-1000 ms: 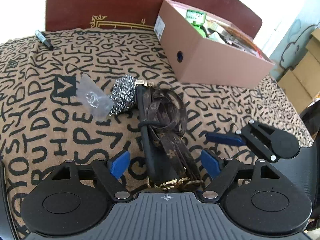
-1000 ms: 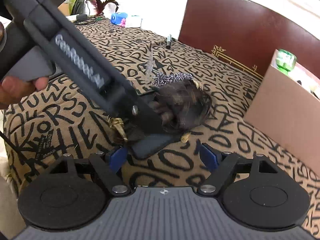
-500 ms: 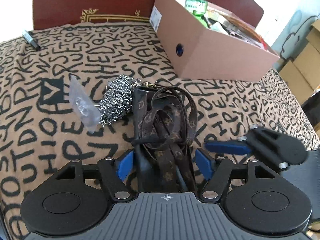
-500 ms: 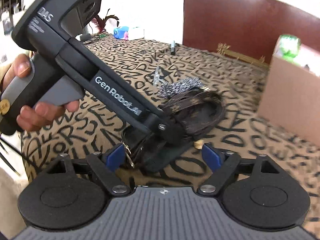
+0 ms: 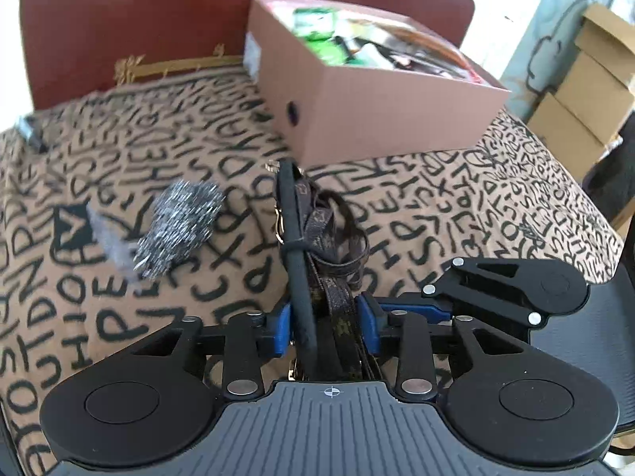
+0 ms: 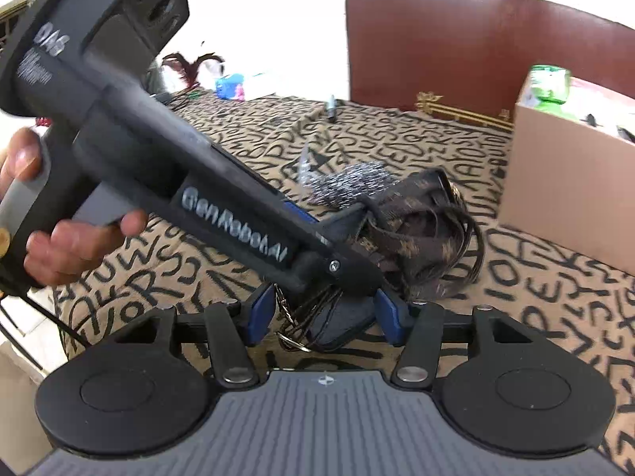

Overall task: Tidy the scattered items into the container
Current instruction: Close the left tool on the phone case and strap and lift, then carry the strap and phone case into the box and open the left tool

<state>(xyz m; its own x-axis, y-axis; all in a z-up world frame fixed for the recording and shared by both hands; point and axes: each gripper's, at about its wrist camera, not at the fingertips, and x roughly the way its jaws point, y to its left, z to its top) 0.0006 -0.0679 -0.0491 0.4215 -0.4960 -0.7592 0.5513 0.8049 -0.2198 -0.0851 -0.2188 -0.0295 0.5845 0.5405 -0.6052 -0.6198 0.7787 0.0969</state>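
My left gripper [image 5: 323, 327] is shut on a bundle of brown monogram straps with a black cord [image 5: 317, 246] and holds it lifted off the patterned cloth. The bundle also shows in the right wrist view [image 6: 420, 234], with the left gripper's body across it. My right gripper [image 6: 323, 317] is open, its blue pads either side of the bundle's lower end. The open cardboard box [image 5: 377, 119] with several items inside stands at the back right. A steel wool scourer [image 5: 178, 226] and a clear plastic bag [image 5: 107, 238] lie on the cloth to the left.
A black marker [image 5: 29, 131] lies at the far left near the dark red headboard [image 5: 139, 20]. Stacked cardboard boxes [image 5: 587, 91] stand beyond the right edge. The right gripper's finger [image 5: 504, 289] sits just right of my left gripper.
My left gripper closed on the strap bundle and lifted it toward the box. The right gripper narrowed around the bundle's lower end but stays open.
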